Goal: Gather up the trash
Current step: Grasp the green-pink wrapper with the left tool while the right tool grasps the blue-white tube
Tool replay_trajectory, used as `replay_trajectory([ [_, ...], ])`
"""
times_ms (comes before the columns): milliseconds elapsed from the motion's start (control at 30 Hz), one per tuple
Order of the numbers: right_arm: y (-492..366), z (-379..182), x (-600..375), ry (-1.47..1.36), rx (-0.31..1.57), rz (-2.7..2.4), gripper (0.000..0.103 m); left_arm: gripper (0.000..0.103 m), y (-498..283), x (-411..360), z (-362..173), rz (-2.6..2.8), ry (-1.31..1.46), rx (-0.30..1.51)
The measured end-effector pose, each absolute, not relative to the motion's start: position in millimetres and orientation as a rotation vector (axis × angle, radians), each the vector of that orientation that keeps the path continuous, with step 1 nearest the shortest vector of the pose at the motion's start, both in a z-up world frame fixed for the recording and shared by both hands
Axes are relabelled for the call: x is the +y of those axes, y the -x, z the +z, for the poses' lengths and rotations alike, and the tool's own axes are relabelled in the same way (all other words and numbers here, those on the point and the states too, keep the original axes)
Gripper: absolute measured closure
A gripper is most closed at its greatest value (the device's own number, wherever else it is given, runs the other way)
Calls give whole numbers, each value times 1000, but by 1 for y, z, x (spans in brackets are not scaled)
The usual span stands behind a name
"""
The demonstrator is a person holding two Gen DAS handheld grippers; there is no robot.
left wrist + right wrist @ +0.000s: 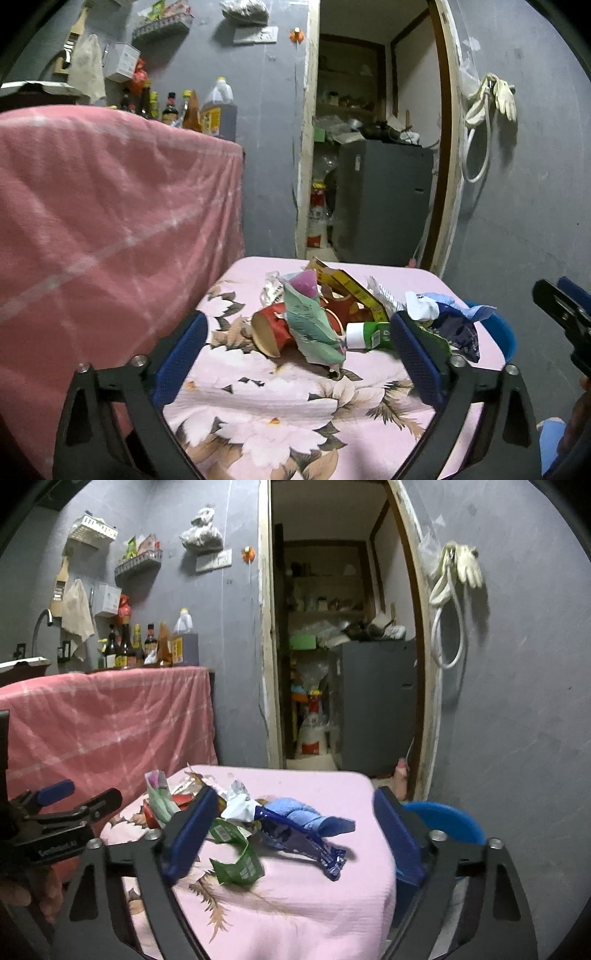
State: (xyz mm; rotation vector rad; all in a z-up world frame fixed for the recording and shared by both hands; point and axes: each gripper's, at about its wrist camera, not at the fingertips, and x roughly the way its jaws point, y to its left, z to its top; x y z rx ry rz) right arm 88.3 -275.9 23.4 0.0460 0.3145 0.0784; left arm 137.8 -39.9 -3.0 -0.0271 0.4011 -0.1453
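Note:
A pile of trash lies on the pink flowered cloth of a small table (280,417): a crushed red paper cup (271,328), a pale green wrapper (312,325), a green carton (371,334), a yellow wrapper (354,288) and a dark blue wrapper (456,326). My left gripper (297,354) is open just in front of the cup, empty. My right gripper (295,834) is open around the dark blue wrapper (306,840), with a green torn packet (236,860) near its left finger. A blue bin (448,819) stands beside the table at the right.
A counter draped in pink checked cloth (110,229) stands left of the table, with bottles (218,107) on top. A doorway behind shows a grey cabinet (384,199). Gloves and a hose (487,107) hang on the grey wall at the right.

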Motion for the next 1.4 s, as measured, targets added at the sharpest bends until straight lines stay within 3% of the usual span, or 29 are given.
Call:
replay_trajectory([
  [133,-105,11,-276,-31,360,96,38,24,-156,-47,-14,-175,19,446],
  [200,-116,5,-277,-19,391,104,50,30,-164,-51,-18,-186,19,470],
  [733,-168,-32,-269,100,571,188,56,51,-202,-57,-45,-188,34,583],
  [900,-175,-39,-266,152,600,199,57,67,-207,-56,-49,-187,47,610],
  [1067,-171,-43,-265,175,605,196,76,77,-207,-57,-50,-189,61,621],
  [1400,-159,-44,-263,191,597,225,93,94,-202,-62,-50,-192,65,634],
])
